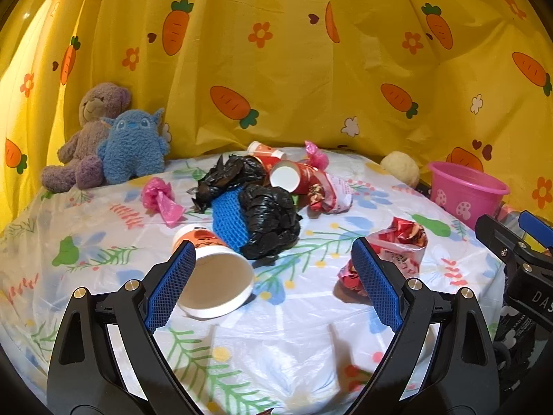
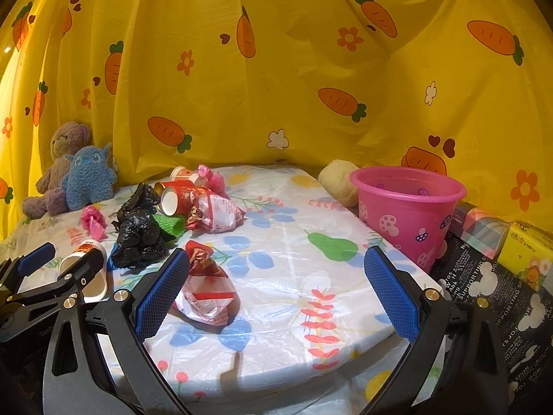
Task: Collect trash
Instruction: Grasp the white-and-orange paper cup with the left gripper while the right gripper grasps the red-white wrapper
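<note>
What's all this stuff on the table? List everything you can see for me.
paper cups: at least four; one orange-and-white lying on its side nearest the left gripper, red and white ones in the far pile
black plastic bags: two crumpled, black, table centre
blue mesh piece: one, blue, against the black bag
green mesh piece: one, green, behind the black bag
pink bags: two, pink, left and far centre
red-and-white wrappers: two crumpled, one near the right gripper, one in the pile
pink bucket: one, right edge
yellow ball: one, behind the bucket
plush toys: two, brown bear and blue, far left
left gripper: open
right gripper: open
</note>
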Demonstrator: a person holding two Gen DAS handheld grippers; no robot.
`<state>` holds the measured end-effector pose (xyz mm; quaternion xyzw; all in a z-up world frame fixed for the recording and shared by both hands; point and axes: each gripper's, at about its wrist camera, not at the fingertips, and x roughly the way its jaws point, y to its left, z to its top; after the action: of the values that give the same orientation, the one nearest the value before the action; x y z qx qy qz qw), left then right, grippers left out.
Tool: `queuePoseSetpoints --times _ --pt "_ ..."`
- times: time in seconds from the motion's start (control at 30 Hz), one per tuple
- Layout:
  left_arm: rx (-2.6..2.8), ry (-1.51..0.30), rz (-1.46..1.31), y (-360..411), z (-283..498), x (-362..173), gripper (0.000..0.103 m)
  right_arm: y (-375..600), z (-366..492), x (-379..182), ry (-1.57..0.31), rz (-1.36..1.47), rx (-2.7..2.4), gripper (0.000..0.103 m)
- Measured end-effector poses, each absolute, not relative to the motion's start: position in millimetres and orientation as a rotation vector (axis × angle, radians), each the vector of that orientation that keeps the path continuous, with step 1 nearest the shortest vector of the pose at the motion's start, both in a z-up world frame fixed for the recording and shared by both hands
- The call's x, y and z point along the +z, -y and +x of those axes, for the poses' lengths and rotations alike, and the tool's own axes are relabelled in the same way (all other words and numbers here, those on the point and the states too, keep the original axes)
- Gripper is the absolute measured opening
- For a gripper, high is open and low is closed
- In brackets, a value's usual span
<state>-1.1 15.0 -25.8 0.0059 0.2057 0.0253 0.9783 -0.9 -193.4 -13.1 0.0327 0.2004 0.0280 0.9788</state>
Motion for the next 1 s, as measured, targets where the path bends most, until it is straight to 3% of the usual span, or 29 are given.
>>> queuePoseSetpoints --times 0.23,0.37,0.43,0.67,0.77,0.93,1.0 --pt "0.127 -0.431 -0.007 -47.9 -5.4 -39.5 0.089 170.0 7.9 -28.0 -0.431 0.047 0.164 0.091" --pt "0.156 -0.465 -0.021 -61.1 -2.8 -48.3 0.083 157.5 16.2 -37.9 -0.450 0.035 0.192 0.088" --pt "0.164 -0.480 -0.028 -65.2 -0.2 -52.3 0.078 153.1 20.5 -42.2 -0.458 0.032 0.203 0.080" --pt "0.167 -0.531 -0.052 -74.2 12.1 -61.8 0.068 144.5 37.6 -54.4 -0.486 0.032 0.235 0.070" --pt "0.167 -0.559 -0.070 -79.4 18.2 -65.3 0.061 142.4 44.8 -58.4 -0.504 0.037 0.247 0.061" --pt "0.155 -0.593 -0.098 -85.6 25.8 -70.2 0.044 143.6 51.3 -62.5 -0.519 0.045 0.252 0.036" --pt "0.149 -0.606 -0.104 -86.2 29.0 -72.4 0.034 144.9 53.6 -63.7 -0.521 0.050 0.254 0.033"
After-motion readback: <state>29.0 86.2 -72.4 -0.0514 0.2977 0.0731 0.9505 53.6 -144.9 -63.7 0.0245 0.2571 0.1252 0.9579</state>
